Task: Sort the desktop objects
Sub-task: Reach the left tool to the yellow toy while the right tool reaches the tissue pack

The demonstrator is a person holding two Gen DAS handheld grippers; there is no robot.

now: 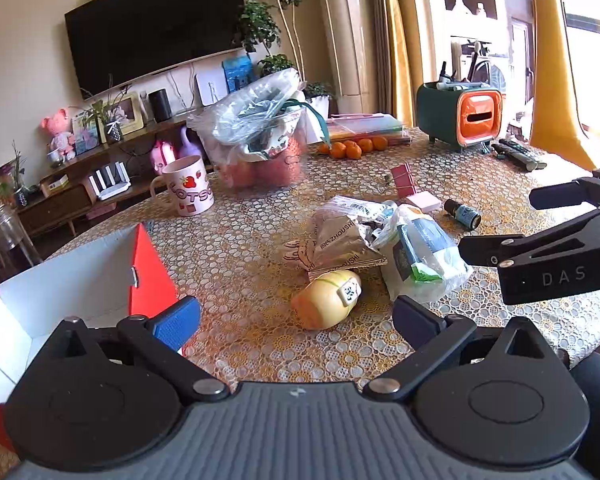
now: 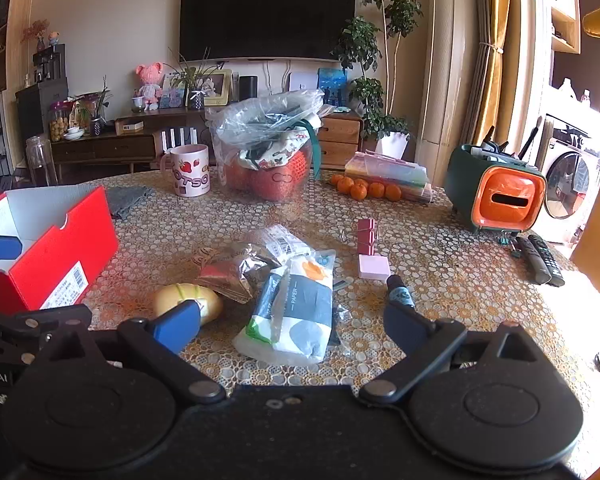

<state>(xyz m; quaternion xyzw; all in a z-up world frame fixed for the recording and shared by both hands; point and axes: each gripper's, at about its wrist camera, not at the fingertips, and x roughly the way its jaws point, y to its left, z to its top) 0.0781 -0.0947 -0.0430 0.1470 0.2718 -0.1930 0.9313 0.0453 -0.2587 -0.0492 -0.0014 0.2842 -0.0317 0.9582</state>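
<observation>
A yellow toy bottle [image 1: 327,298] [image 2: 188,300] lies on the table just ahead of my open, empty left gripper [image 1: 296,322]. Behind it lie a foil snack bag [image 1: 342,246] [image 2: 236,270] and a tissue pack [image 1: 424,258] [image 2: 296,312]. My right gripper [image 2: 292,326] is open and empty, right over the near end of the tissue pack; it also shows in the left wrist view [image 1: 496,224]. An open red box [image 1: 100,280] [image 2: 48,248] stands at the left. A small dark bottle [image 1: 462,213] [image 2: 400,294], a pink pad [image 2: 374,266] and red clips [image 2: 367,236] lie to the right.
A strawberry mug [image 2: 190,170], a plastic bag of fruit [image 2: 270,148], tangerines [image 2: 364,189] and a stack of folders [image 2: 392,174] stand at the back. A green-and-orange organiser [image 2: 496,188] and remotes [image 2: 540,258] are at the right. A grey cloth [image 2: 128,198] lies behind the box.
</observation>
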